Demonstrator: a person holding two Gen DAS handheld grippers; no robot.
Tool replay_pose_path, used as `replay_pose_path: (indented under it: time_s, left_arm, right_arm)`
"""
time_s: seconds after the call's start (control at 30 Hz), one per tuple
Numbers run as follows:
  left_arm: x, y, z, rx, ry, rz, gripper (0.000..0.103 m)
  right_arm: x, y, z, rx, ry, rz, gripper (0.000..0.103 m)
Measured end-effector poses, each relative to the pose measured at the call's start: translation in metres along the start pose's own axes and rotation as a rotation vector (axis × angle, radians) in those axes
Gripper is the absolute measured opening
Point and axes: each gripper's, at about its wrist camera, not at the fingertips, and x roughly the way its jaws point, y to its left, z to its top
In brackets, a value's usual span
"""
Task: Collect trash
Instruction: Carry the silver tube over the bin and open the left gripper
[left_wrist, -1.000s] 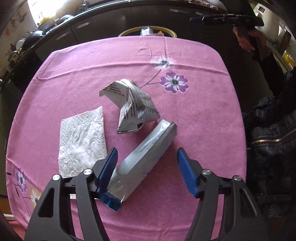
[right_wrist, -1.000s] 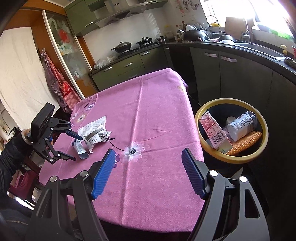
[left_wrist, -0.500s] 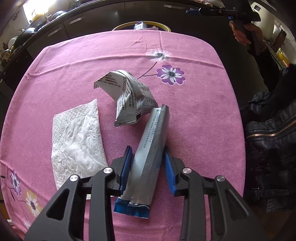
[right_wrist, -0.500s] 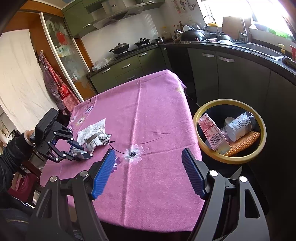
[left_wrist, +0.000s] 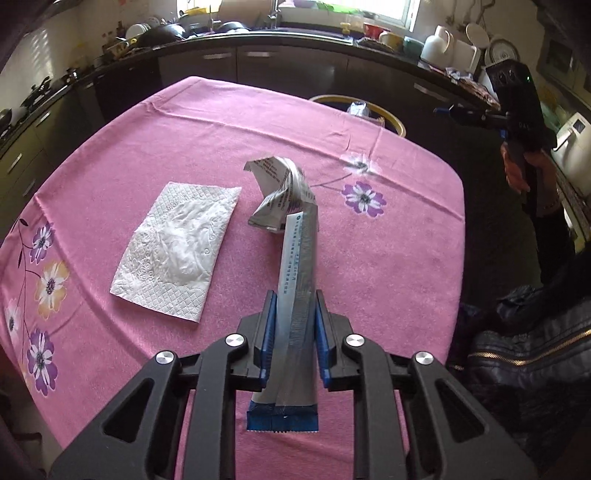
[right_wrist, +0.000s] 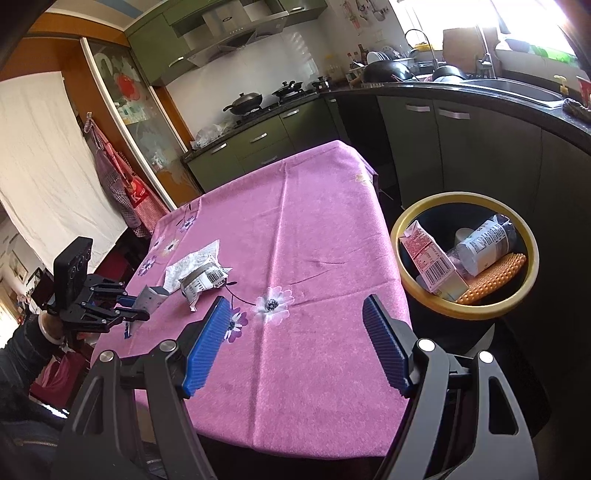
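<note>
**Pink tablecloth, silver wrapper caught lengthwise in the left jaws**

Pink floral cloth covers the table (left_wrist: 147, 147) in a kitchen ringed by dark counters. The long silver wrapper (left_wrist: 297, 280) sits between the blue pads of the left gripper (left_wrist: 293, 332), whose jaws are closing on its flat sides and pinching it near the blue sealed end. Its long axis runs straight along the fingers: the blue crimped end hangs back toward the camera, while the far end points away across the table, toward the crumpled printed packet (left_wrist: 282, 195) that it overlaps in this view (whether the two touch I cannot tell). In the right wrist view the wrapper looks lifted off the cloth at the near table corner.

To the left of the packet a white paper napkin (left_wrist: 177, 251) lies flat, clear of the wrapper.

The yellow-rimmed bin (right_wrist: 463, 314) stands on the floor past the far side of the table from the left gripper, already holding a carton and a bottle. The coming carry therefore, I judge, runs along the wrapper's own axis, over the packet and across the cloth.

The right gripper (right_wrist: 295, 347) hovers nearer the bin, jaws spread wide with nothing between them.
</note>
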Motion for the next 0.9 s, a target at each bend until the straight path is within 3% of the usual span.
replay_pose_path:
  time_s: [0.17,0.37,0.53,0.67,0.9]
  left_arm:
    - [-0.016,-0.036,0.037,0.028,-0.069,-0.023,0.019]
    - [0.005,-0.076,0.116,0.075,-0.079,-0.139,0.019]
    - [0.058,-0.096,0.199,0.081,-0.046,-0.215,0.019]
    - [0.112,-0.105,0.264,0.005,-0.003,-0.264,0.019]
    - [0.207,-0.134,0.336,-0.026,0.060,-0.177,0.019]
  right_arm:
    - [-0.020,-0.007,0.000,0.019,-0.048,-0.017,0.074]
    - [-0.057,-0.032,-0.008,0.069,-0.117,-0.067,0.074]
    - [-0.087,-0.065,-0.022,0.137,-0.163,-0.099,0.074]
    - [-0.107,-0.092,-0.036,0.189,-0.187,-0.115,0.074]
    - [-0.132,-0.133,-0.055,0.265,-0.207,-0.130,0.074]
